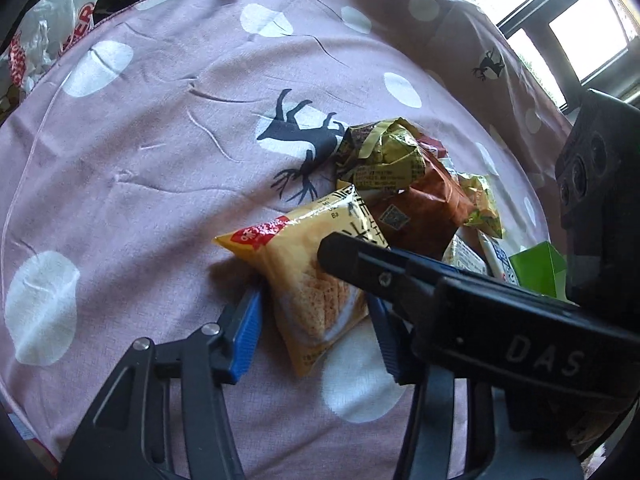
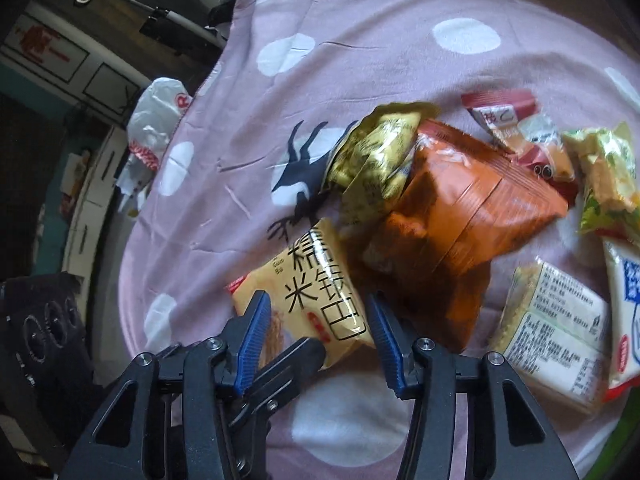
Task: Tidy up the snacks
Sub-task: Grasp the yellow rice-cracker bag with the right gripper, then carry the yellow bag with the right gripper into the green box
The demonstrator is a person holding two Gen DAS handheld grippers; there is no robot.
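A pile of snack packets lies on a pink polka-dot cloth (image 1: 160, 168). A yellow rice-cracker packet (image 1: 308, 280) sits nearest. My left gripper (image 1: 316, 320) is open with its blue pads on either side of this packet. In the right wrist view the same packet (image 2: 316, 288) lies between the open blue pads of my right gripper (image 2: 318, 320). The right gripper's black finger (image 1: 360, 264) crosses over the packet in the left wrist view. Behind it lie a crumpled gold packet (image 2: 376, 148) and a big orange bag (image 2: 464, 216).
More packets lie to the right: a pale cracker pack (image 2: 556, 328), a red-and-white packet (image 2: 516, 120), a yellow-green one (image 2: 608, 176) and a green box (image 1: 540, 268). A white plastic bag (image 1: 48, 40) sits past the cloth's far edge. A window (image 1: 572, 32) is at upper right.
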